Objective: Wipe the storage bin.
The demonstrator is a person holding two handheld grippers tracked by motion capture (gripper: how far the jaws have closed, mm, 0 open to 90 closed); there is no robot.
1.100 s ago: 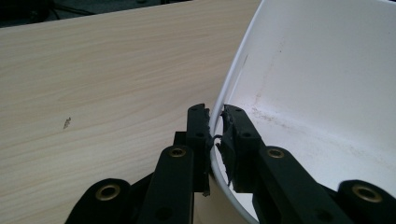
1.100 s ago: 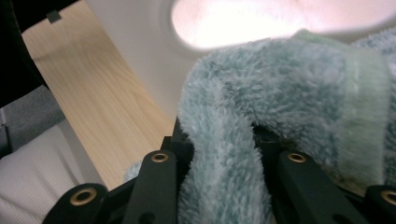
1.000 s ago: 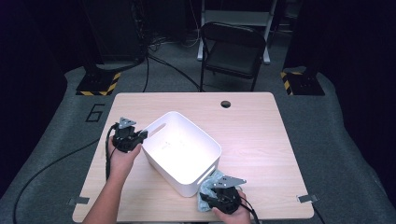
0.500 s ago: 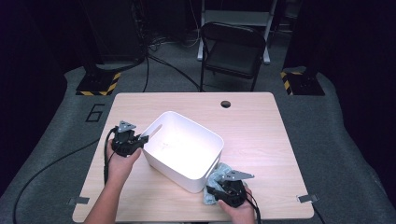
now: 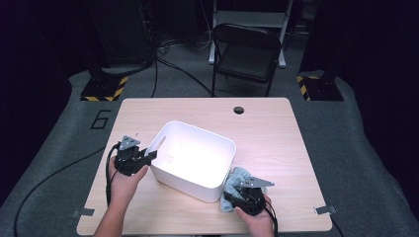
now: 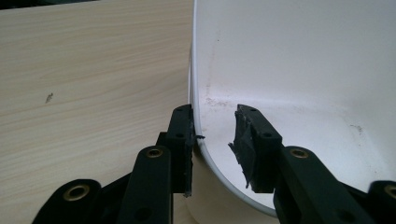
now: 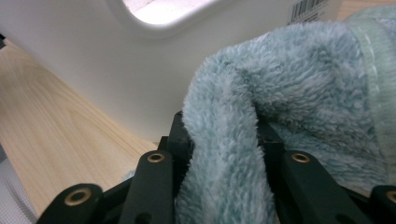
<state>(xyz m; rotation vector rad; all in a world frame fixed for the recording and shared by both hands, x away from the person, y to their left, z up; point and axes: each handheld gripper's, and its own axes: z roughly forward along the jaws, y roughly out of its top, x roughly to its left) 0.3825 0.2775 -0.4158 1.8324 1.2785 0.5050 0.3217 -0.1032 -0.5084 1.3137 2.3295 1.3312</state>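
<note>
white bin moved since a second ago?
Yes. The white bin has turned and shifted slightly away from the table's front edge, toward the cable hole.

I see a light wood table (image 5: 276,148) on grey carpet (image 5: 365,163), with a round cable hole (image 5: 239,109) at its 12 o'clock edge. Black folding chair (image 5: 247,54) stands beyond at 12. Yellow-black striped bases (image 5: 101,89) sit at 10 and 2. Surroundings dark; table brightly lit.

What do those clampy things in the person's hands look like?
Both are black. The left gripper and the right gripper each carry a grey three-cornered plate on top and trail a black cable. Their jaws are flat black bars with brass-ringed holes. No sleeves reach the forearms.
</note>
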